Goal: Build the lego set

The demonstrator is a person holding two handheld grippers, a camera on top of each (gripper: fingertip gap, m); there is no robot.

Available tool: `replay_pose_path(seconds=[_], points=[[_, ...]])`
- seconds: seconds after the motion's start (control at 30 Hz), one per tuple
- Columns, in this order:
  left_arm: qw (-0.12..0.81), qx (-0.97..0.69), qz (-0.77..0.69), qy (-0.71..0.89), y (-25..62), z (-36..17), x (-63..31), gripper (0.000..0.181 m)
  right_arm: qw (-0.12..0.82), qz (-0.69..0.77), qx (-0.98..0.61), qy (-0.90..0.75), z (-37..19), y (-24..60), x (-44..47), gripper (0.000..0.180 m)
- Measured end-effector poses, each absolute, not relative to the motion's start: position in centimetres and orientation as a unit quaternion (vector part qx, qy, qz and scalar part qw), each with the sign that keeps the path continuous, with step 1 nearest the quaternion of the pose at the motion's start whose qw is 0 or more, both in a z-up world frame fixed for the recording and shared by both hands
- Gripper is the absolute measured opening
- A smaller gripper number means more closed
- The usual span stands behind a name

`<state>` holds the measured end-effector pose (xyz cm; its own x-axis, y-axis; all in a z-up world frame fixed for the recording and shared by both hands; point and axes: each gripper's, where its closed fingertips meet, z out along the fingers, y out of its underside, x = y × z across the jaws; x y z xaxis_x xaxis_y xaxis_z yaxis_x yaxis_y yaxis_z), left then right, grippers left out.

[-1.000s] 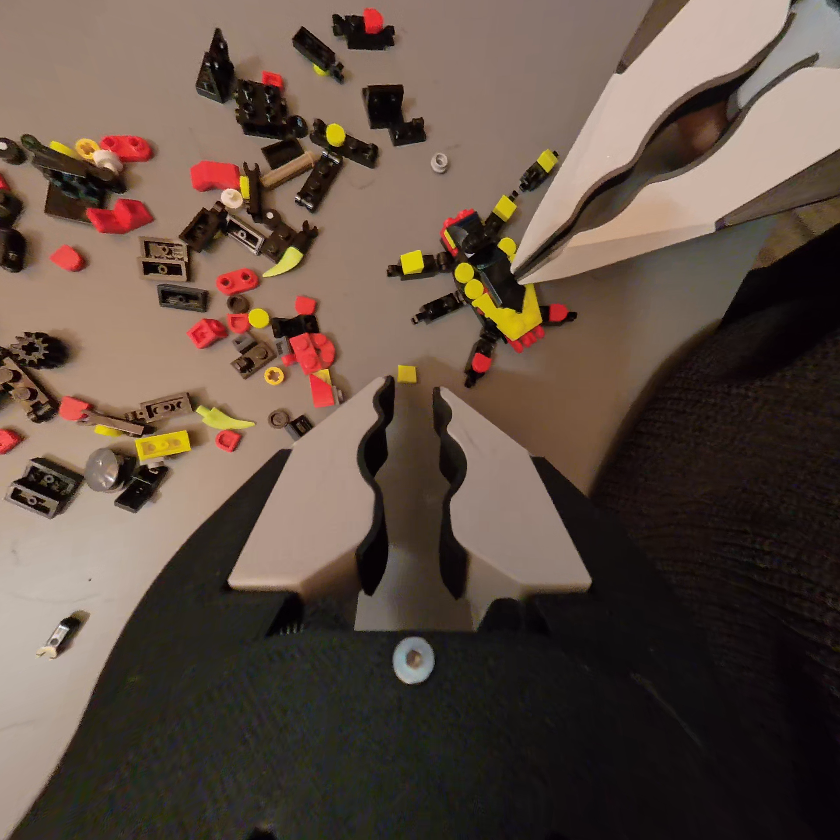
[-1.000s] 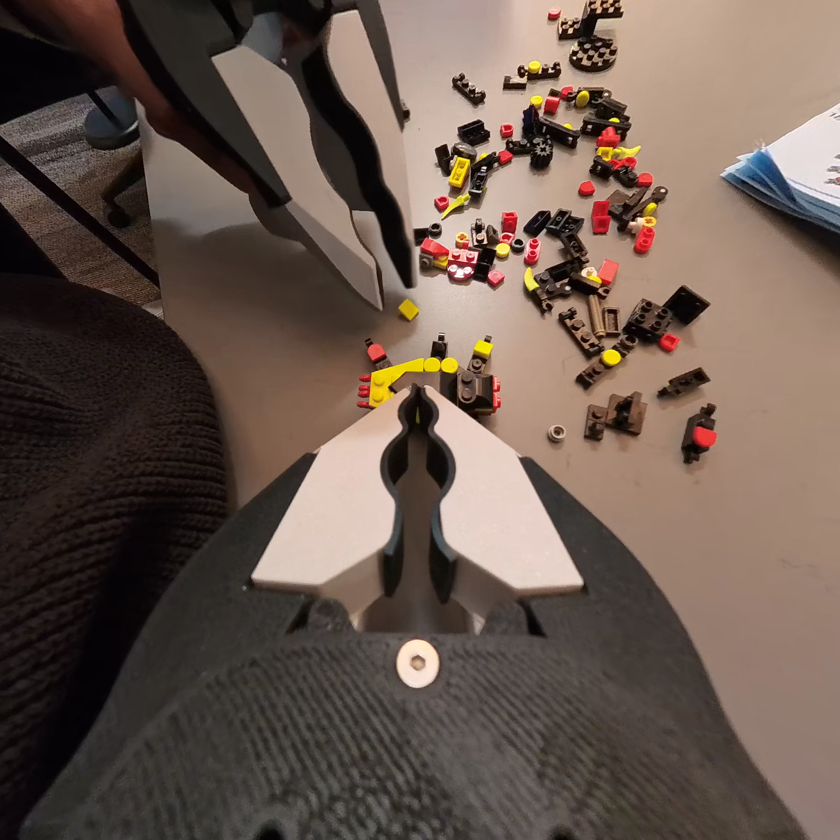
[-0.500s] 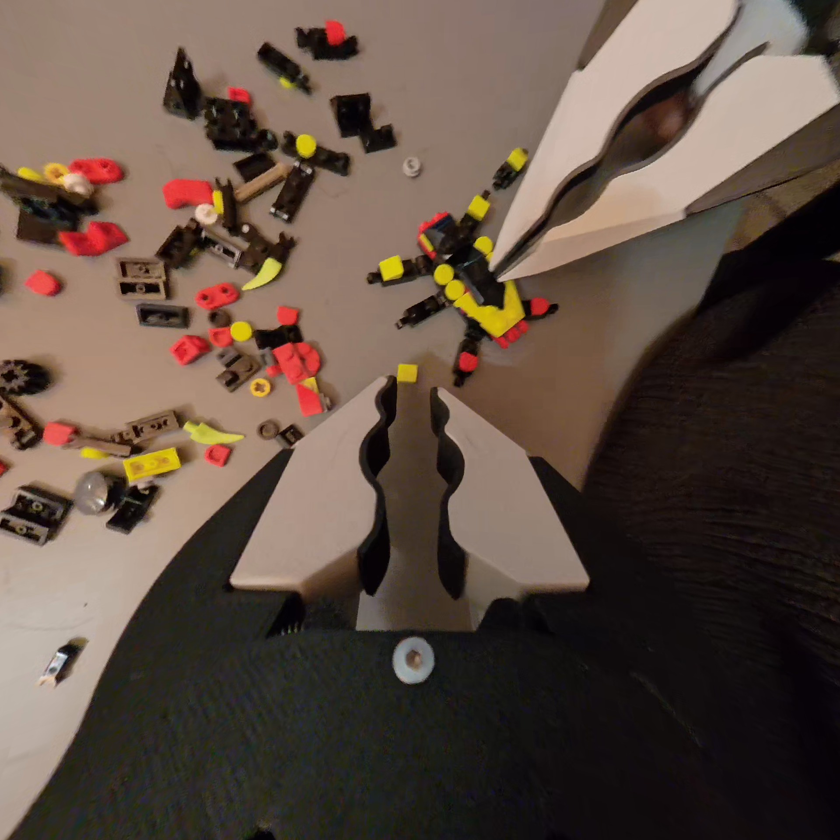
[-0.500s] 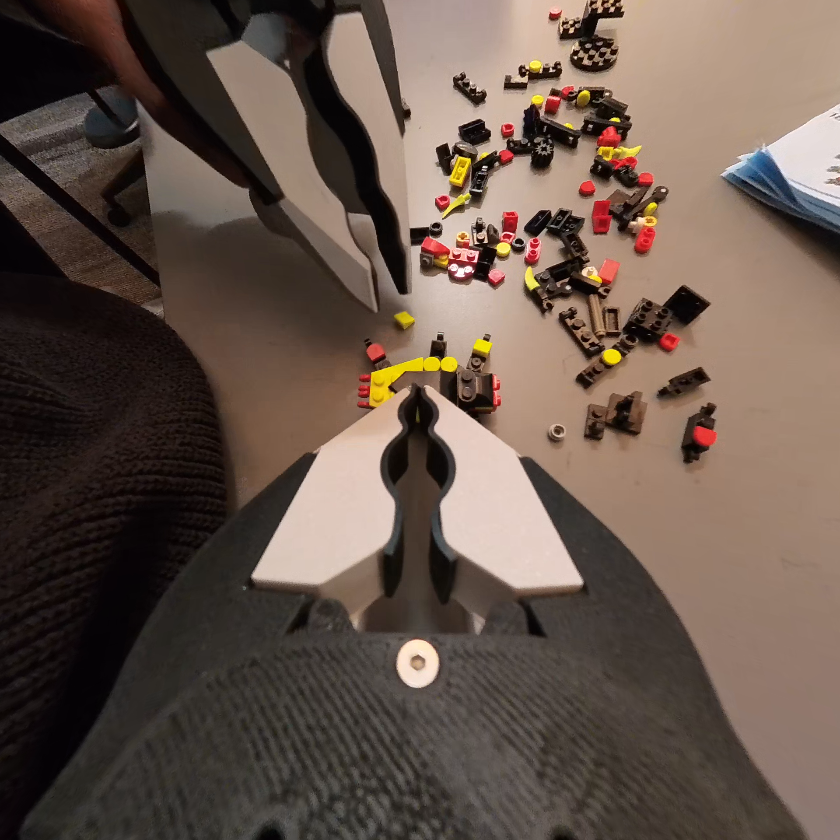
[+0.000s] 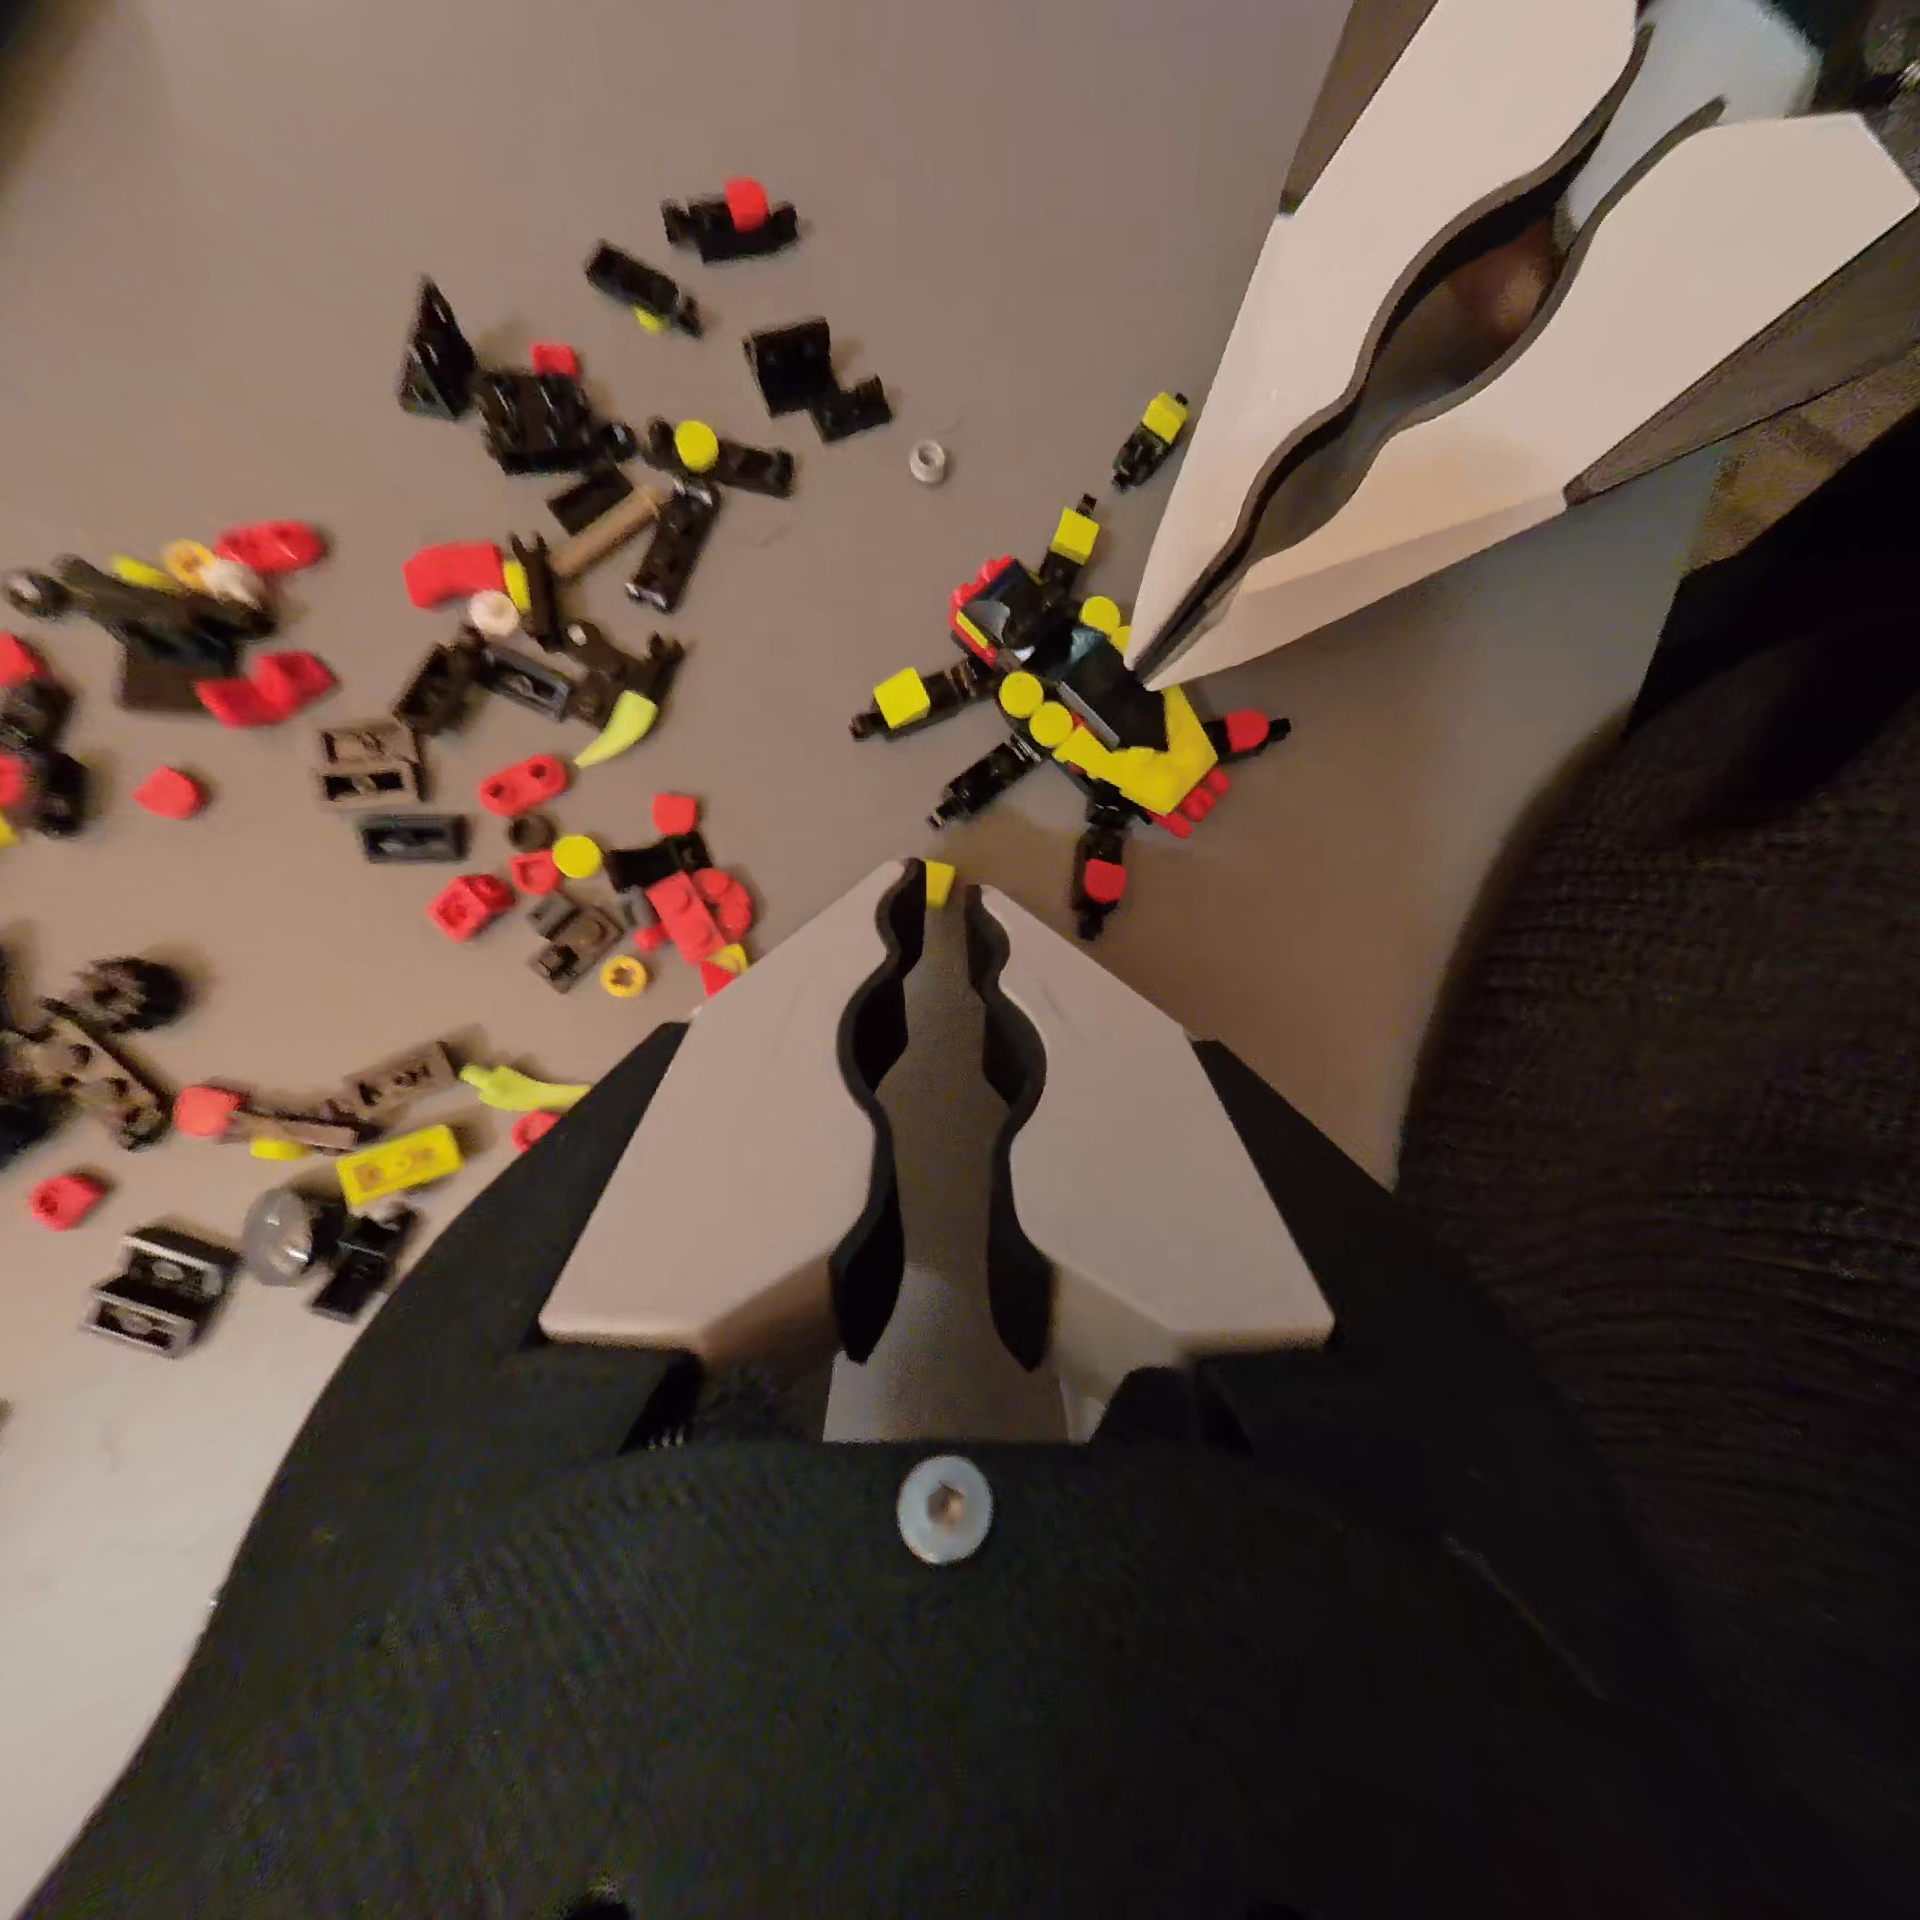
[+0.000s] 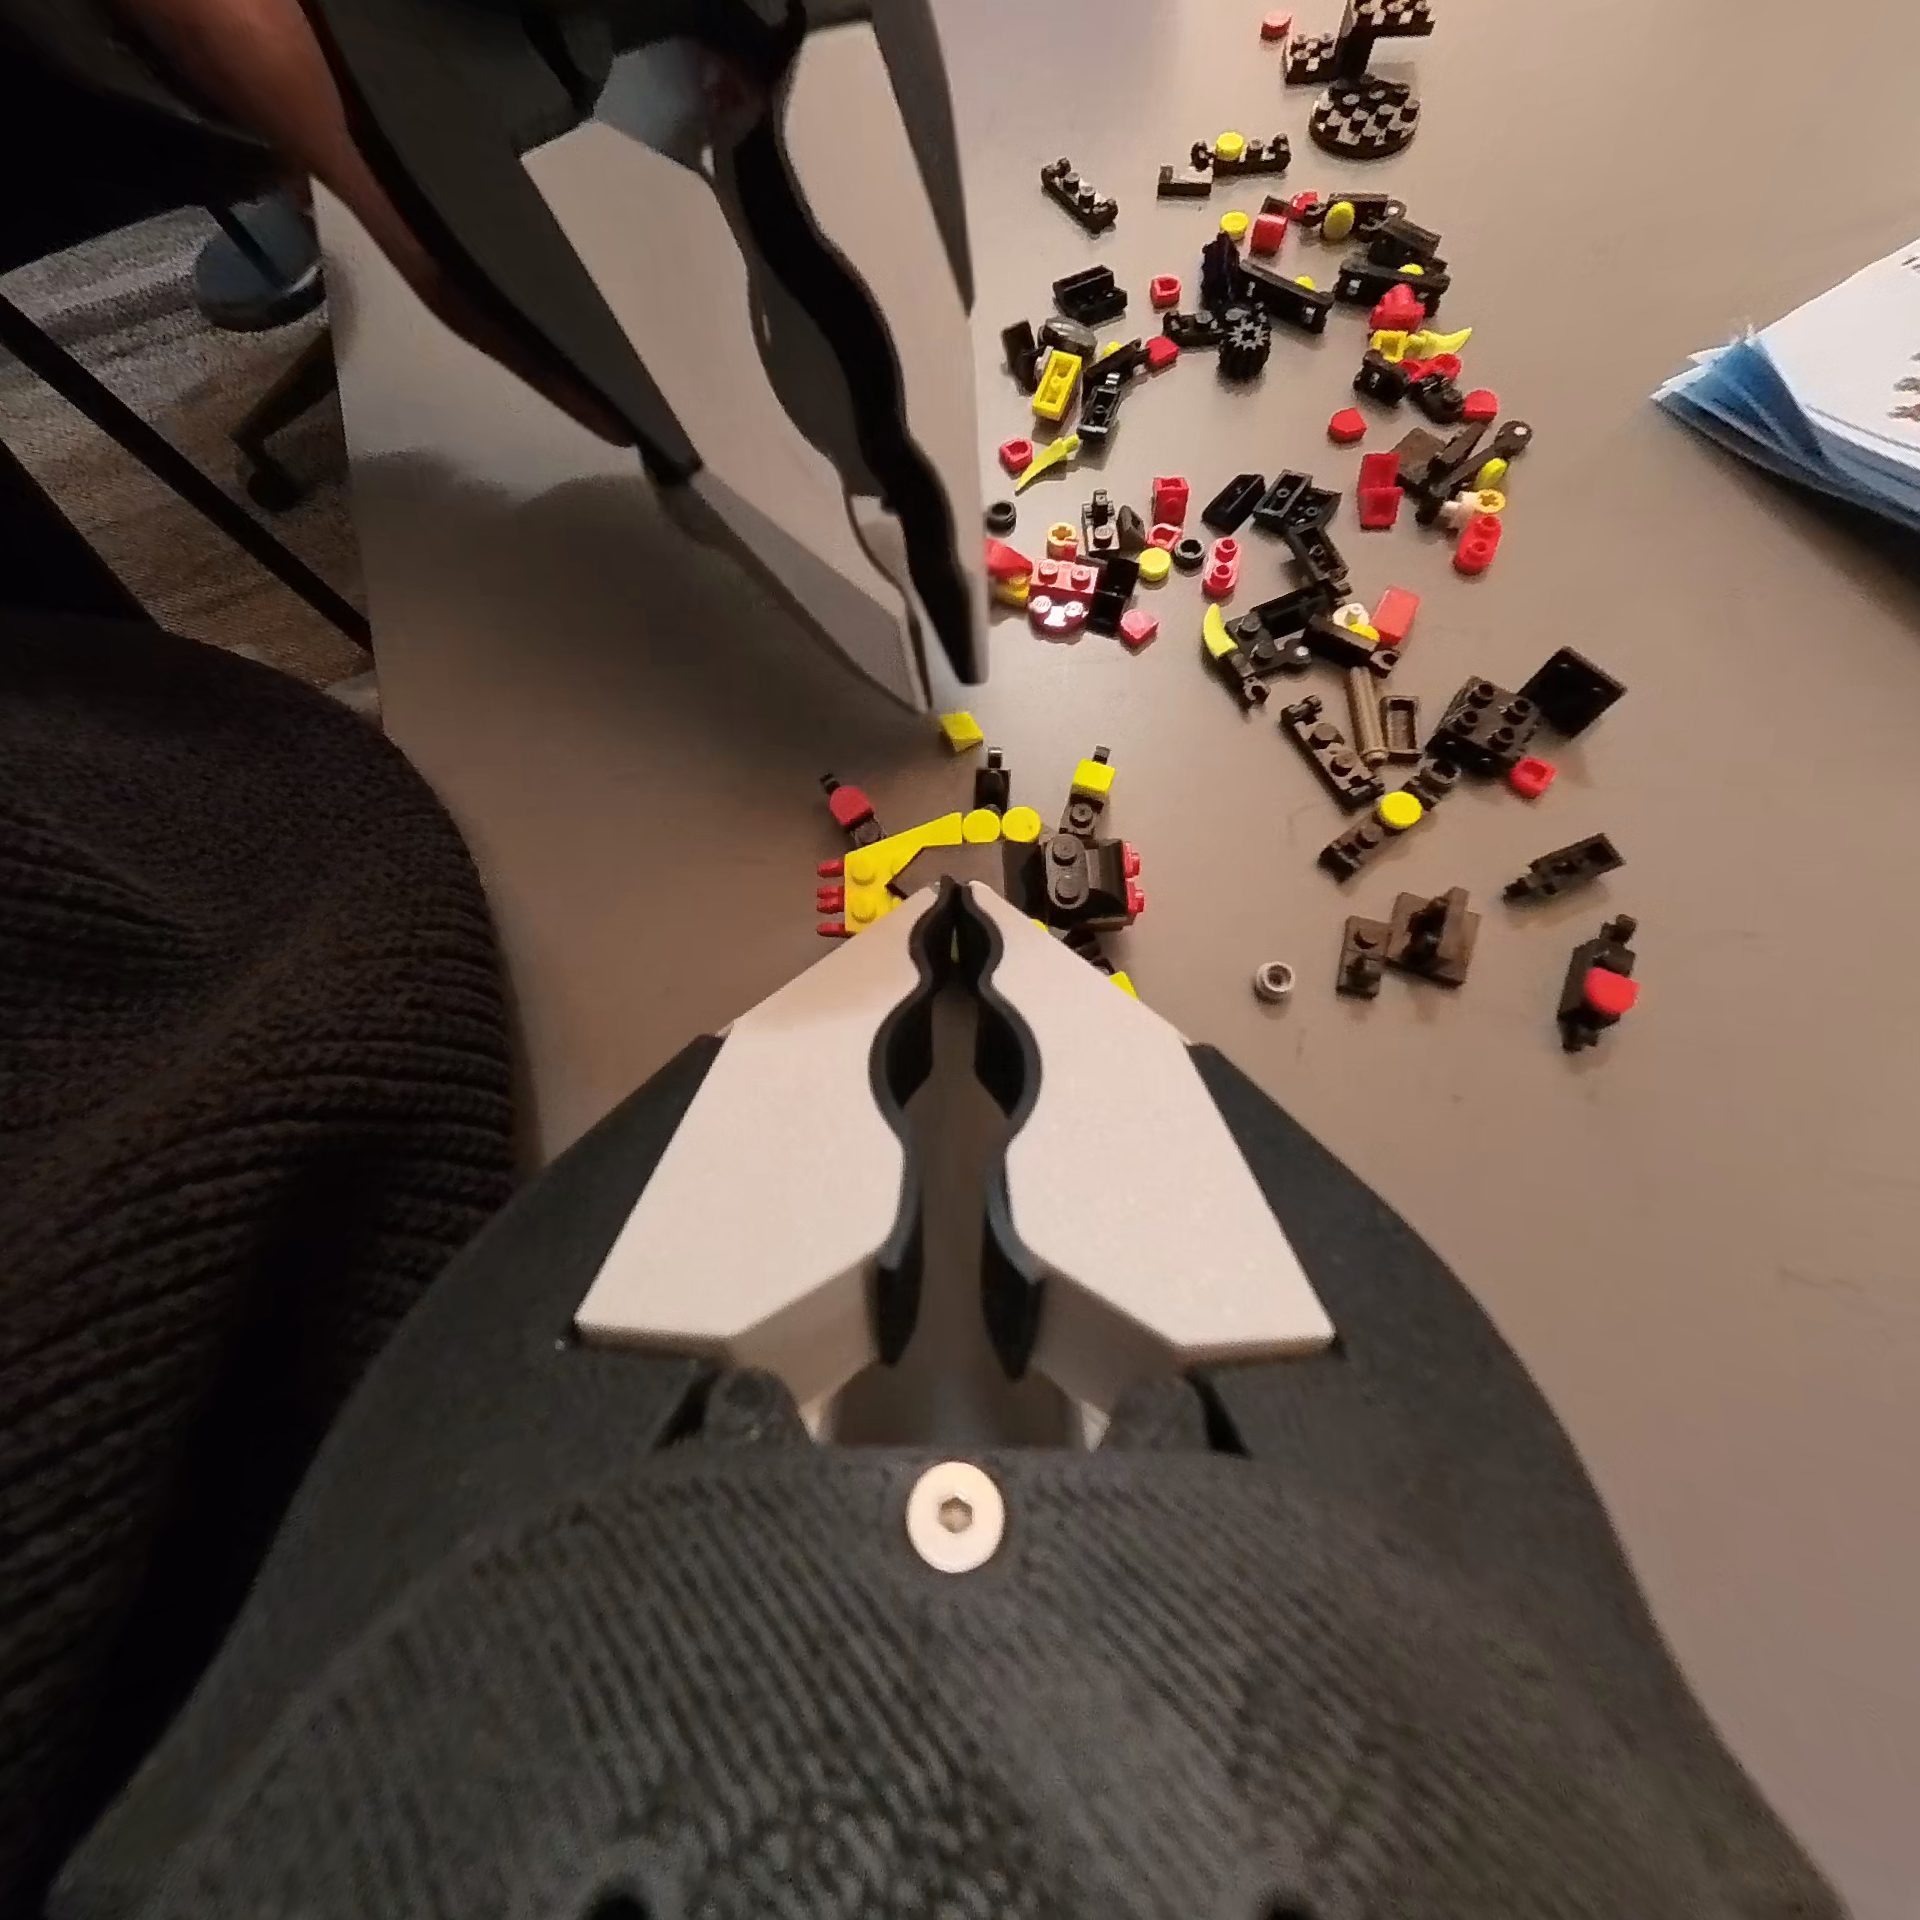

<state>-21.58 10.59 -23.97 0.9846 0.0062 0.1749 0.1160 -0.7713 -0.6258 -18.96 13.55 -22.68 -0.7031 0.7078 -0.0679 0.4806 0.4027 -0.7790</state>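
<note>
Yellow tile (image 5: 938, 883) now sits between the closing left gripper (image 5: 940, 896) tips, not yet clamped. Right gripper (image 6: 951, 902), closed, pins the spider-like model (image 5: 1081, 707) on the counter (image 5: 1039, 208); pickup looks imminent.

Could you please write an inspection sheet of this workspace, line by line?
Surface: grey table, flat.
Job's things: partly built model; small yellow tile lies loose beside it.
Clutter: loose bricks scattered; blue-edged paper stack at the table edge.
Grippers: left gripper open, tips at the tile; right gripper shut on the model.
Cables: nothing seen.
Surroundings: dark knit sleeve; chair base on carpet.
</note>
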Motion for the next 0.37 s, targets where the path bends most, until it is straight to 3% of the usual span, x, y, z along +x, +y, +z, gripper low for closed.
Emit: replay_pose_path(seconds=[0.2, 0.37], points=[[0.325, -0.938, -0.061, 0.104, 10.6, -25.0, -21.1, 0.019, 0.14, 0.409, -0.357, -0.828, -22.7, 13.5, -18.9, 0.0], [0.314, -0.939, -0.094, 0.102, 10.5, -25.0, -20.7, 0.019, 0.144, 0.406, -0.357, -0.829, -22.7, 13.6, -18.8, 0.0]])
